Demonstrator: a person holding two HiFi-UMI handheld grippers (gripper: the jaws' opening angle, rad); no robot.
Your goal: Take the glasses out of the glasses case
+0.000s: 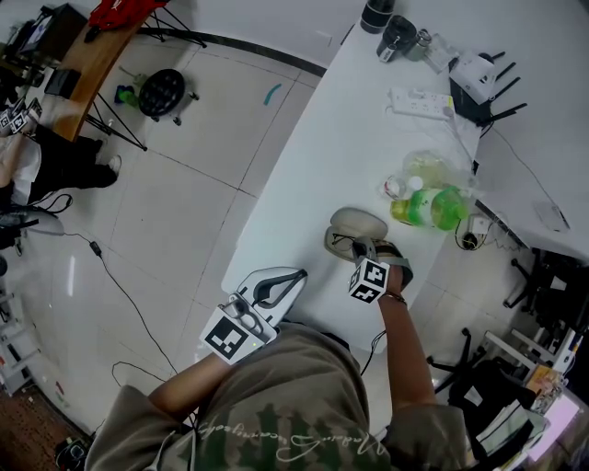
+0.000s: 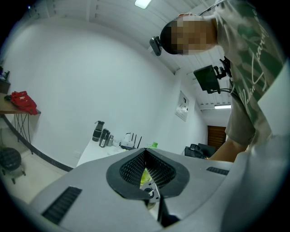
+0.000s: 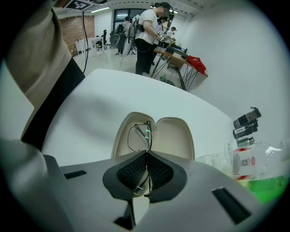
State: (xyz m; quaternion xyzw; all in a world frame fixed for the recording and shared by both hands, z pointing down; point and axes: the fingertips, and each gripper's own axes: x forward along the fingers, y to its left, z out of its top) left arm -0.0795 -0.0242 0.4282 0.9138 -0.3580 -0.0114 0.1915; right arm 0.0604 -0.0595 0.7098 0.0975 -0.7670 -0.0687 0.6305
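Note:
An open beige glasses case (image 1: 361,221) lies on the white table (image 1: 313,175) near its front end. In the right gripper view the case (image 3: 174,136) spreads both halves just beyond the jaws. The thin dark-framed glasses (image 3: 138,136) stand partly out of its left half, and my right gripper (image 3: 146,155) is shut on their frame. From the head view that gripper (image 1: 363,248) sits at the case's near rim, over the glasses (image 1: 342,241). My left gripper (image 1: 296,274) hovers at the table's front left edge, apart from the case. Its jaws (image 2: 145,150) are shut with nothing between them.
A green bottle (image 1: 433,207), a clear plastic bag (image 1: 428,166) and a small jar (image 1: 394,188) lie right of the case. A power strip (image 1: 419,101), router (image 1: 479,78) and flasks (image 1: 391,28) stand further back. People (image 3: 147,36) stand by a distant desk.

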